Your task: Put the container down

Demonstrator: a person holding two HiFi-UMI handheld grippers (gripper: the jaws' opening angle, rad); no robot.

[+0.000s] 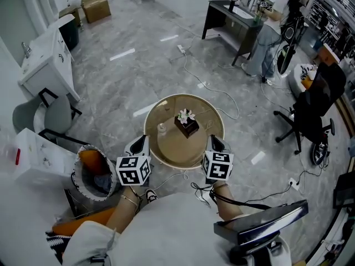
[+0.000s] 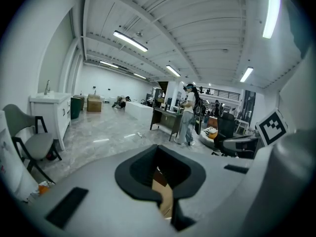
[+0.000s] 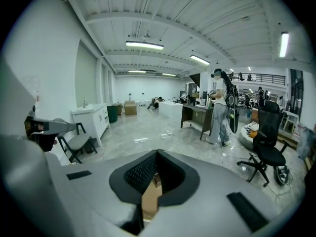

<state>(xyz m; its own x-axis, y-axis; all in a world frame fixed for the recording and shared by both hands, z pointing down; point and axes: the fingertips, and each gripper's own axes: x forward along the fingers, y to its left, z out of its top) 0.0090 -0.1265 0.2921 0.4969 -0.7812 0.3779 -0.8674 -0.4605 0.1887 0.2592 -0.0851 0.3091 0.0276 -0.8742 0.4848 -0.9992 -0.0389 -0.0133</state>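
A dark brown box-shaped container [image 1: 188, 127] with a pale flower on top stands near the middle of a round tan table [image 1: 172, 148]. A small clear glass [image 1: 162, 129] stands to its left. My left gripper [image 1: 141, 141] hovers at the table's near-left rim and my right gripper [image 1: 214, 142] at its near-right rim, both apart from the container. In the left gripper view the left gripper [image 2: 161, 184] has its jaws together with nothing held. The right gripper [image 3: 149, 181] looks the same in the right gripper view, with only a sliver of table showing through.
A round basket [image 1: 95, 173] with orange and dark things sits on the floor left of me. A grey chair [image 1: 49, 115] and a white cabinet [image 1: 49, 60] stand further left. Cables [image 1: 211, 87] run behind the table. At the right are an office chair [image 1: 313, 112] and a person [image 1: 266, 40].
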